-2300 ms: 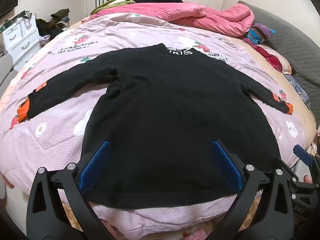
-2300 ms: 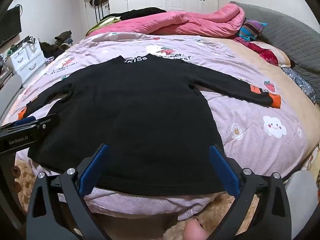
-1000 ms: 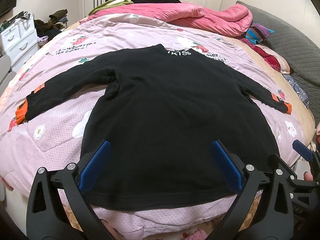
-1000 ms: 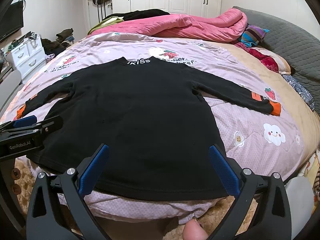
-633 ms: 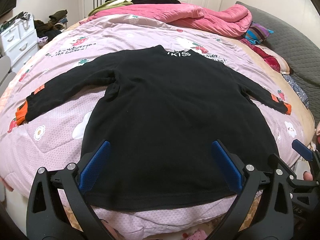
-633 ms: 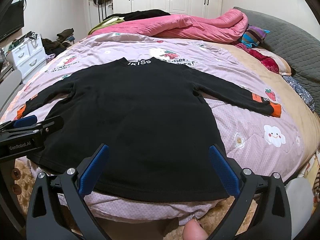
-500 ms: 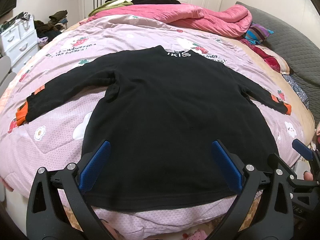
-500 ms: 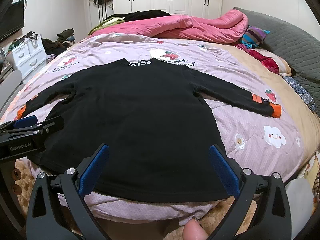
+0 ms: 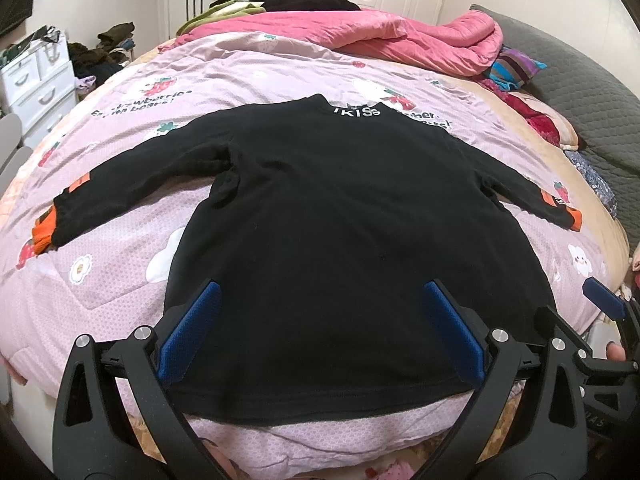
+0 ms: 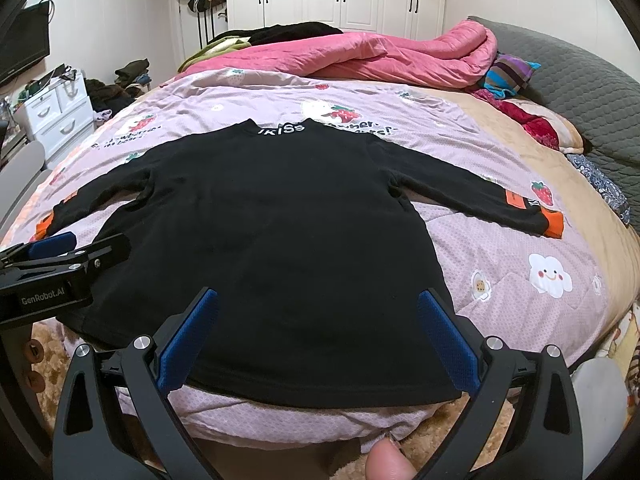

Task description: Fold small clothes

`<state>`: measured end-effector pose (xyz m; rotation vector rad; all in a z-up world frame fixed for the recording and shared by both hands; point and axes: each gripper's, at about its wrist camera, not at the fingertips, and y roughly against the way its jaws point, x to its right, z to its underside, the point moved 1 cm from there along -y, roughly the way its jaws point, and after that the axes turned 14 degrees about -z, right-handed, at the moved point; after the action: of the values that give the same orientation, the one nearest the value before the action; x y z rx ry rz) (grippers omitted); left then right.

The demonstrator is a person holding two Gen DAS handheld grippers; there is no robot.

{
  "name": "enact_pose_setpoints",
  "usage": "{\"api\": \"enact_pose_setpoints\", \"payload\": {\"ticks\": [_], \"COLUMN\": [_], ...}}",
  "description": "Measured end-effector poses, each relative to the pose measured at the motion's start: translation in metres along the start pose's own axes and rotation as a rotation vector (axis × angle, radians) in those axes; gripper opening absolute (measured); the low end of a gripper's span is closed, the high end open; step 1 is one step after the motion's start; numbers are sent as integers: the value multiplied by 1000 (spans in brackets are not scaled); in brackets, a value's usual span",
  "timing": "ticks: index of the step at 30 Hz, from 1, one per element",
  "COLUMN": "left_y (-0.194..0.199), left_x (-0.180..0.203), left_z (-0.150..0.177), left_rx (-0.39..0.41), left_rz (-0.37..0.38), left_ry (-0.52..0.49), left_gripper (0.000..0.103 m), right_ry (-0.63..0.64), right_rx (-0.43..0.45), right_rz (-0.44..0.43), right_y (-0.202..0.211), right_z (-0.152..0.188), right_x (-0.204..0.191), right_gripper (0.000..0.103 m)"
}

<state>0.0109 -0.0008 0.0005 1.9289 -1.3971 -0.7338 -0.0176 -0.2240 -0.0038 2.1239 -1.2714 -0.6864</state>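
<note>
A bed (image 9: 100,264) fills most of both views, covered by a pale purple quilt (image 10: 500,264) printed with strawberries, clouds and lettering. A black long-sleeved top (image 9: 352,216) lies flat on the quilt in the middle of the frame, collar toward the top, hem at the lower edge, both sleeves spread out to left and right with orange cuffs. Across the upper part of the frame a pink duvet (image 10: 384,54) lies bunched on the bed, with dark and green clothes (image 10: 248,40) behind it. At upper right, striped and red fabrics (image 10: 512,76) lie heaped near a grey padded headboard (image 10: 592,92).
</note>
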Motion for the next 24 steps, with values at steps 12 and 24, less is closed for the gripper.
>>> {"api": "enact_pose_setpoints", "payload": {"ticks": [12,24], "left_y": [-1,-20], "left_x": [5,8], "left_z": [-8,-34], "left_rx": [11,17], "left_rz": [-3,-22], "left_ry": [-8,-5], "left_gripper": [95,95], "right_ry": [-13,-49], "right_rx": [3,30], "right_rz": [3,29], "right_y": [-1,-14], "right_z": [-5,-33], "right_x": [4,21], "right_gripper": [99,99]}}
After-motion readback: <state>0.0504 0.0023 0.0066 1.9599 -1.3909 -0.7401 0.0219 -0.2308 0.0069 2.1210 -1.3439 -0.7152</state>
